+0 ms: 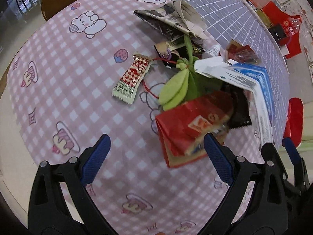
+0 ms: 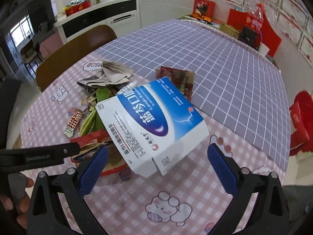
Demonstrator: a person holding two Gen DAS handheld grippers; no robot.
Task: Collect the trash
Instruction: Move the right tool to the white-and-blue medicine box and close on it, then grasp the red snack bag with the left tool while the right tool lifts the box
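A pile of trash lies on the table. In the left wrist view: a red paper bag (image 1: 187,129), a blue and white medicine box (image 1: 248,78), a green leaf-shaped item (image 1: 176,86), a red-checked candy wrapper (image 1: 131,78), folded newspaper (image 1: 172,19). My left gripper (image 1: 156,152) is open and empty, its right finger just in front of the red bag. In the right wrist view my right gripper (image 2: 157,162) is open and empty, just in front of the medicine box (image 2: 150,121), which lies tilted over the red bag (image 2: 93,143).
The table has a pink checked cloth (image 1: 78,98) and a purple grid cloth (image 2: 215,58). A brown chair (image 2: 74,52) stands at the far edge. Red boxes and bags (image 2: 252,27) sit by the wall. A red stool (image 1: 295,117) stands at the table's right.
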